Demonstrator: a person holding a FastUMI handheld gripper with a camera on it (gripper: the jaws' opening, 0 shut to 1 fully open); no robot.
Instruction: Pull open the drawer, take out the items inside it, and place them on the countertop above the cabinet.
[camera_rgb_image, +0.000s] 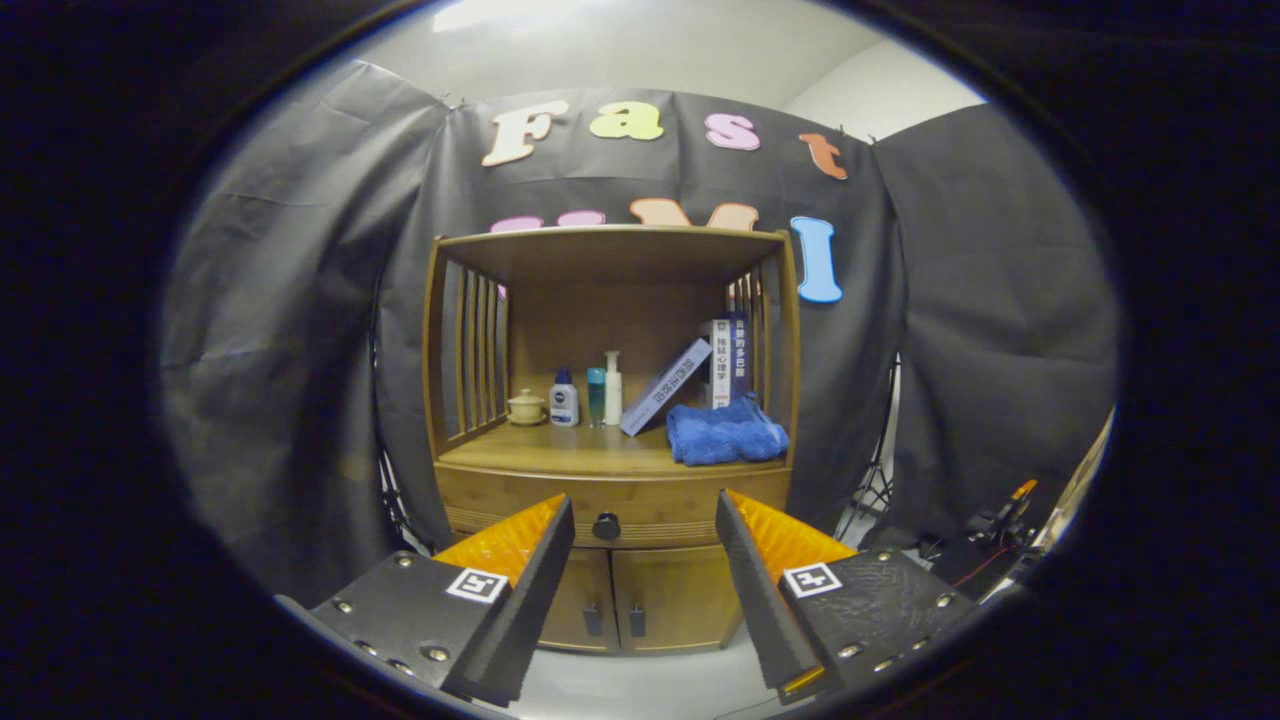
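Observation:
A bamboo cabinet stands ahead of me, its drawer (530, 506) closed, with a round dark knob (606, 526) on the front. My gripper (645, 515) is open, and the knob sits in the gap between the fingertips, some way beyond them. The countertop (560, 450) above the drawer carries a folded blue towel (725, 435), a small lidded cup (526, 408), several bottles (588, 396) and leaning books (668, 385). What lies inside the drawer is hidden.
Two small cabinet doors (640, 598) with dark handles sit below the drawer. Slatted side walls and a top shelf (610, 240) enclose the countertop. Black cloth hangs behind and to both sides. Stands and cables (985, 530) crowd the floor at the right.

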